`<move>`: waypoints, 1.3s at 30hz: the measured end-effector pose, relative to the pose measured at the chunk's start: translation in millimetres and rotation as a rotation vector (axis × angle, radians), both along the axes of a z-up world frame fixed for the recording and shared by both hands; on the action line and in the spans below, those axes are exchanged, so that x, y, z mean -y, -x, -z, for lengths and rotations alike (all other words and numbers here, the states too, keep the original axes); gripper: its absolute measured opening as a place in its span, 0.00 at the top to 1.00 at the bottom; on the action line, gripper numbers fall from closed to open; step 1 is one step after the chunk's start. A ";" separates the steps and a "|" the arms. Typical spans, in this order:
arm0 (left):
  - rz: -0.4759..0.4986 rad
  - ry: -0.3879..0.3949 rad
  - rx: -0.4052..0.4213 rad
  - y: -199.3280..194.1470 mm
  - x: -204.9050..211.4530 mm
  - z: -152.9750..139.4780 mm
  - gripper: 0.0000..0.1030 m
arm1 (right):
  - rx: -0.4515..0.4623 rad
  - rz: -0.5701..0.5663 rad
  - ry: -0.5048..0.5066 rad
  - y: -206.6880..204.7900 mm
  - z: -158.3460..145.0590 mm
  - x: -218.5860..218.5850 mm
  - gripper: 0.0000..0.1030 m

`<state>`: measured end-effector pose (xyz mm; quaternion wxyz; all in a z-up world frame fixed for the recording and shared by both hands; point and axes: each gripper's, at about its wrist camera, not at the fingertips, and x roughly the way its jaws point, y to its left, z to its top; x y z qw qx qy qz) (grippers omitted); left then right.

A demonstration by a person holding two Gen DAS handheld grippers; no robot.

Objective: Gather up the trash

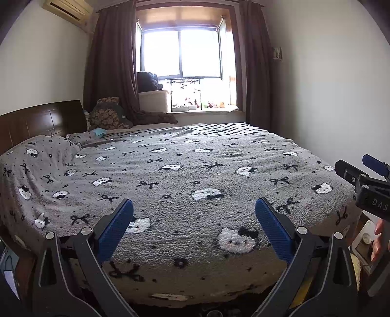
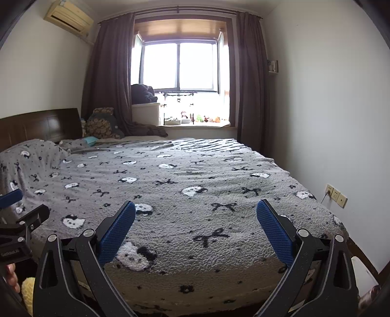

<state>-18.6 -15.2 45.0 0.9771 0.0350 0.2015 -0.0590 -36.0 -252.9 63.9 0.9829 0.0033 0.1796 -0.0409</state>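
- Presently no certain trash in either view; nearest candidate a small pale teal scrap (image 1: 100, 131), left of centre, lying on the bed just below the dark wooden headboard (image 1: 41, 119). Too small to say whether paper, cloth or wrapper.
- Left gripper (image 1: 194, 209) spread wide, blue ribbed pads empty, low in the frame over the near edge of the grey fleece blanket (image 1: 195, 158) with white cat faces and black bows.
- Right gripper (image 2: 196, 209) likewise spread wide, nothing between the pads, also at the near edge of the bed. Well apart from the teal scrap, which sits far across the blanket.
- Handling, as a guess: scrap likely light and limp, easily pushed into the soft pile instead of lifted. Best taken at a raised edge or corner, pads closing narrow and low, taking care not to pinch fleece along with it.
- Blanket surface nubbly and yielding; small litter could hide among the black-and-white pattern.
- Writing: white letters "DAS" on the black body at right edge of the left view, remainder cut off. Small white print on the black body at lower left of the right view, perhaps "GenRobot", not surely legible.
- No readable label on the cream air conditioner (image 2: 69, 18), upper left, nor on the wall sockets (image 2: 336, 195) at right.
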 end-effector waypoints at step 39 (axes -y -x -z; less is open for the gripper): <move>0.000 -0.003 0.000 0.6 -2.3 -2.2 0.08 | -0.002 -0.014 -0.004 -1.3 0.2 -6.6 0.03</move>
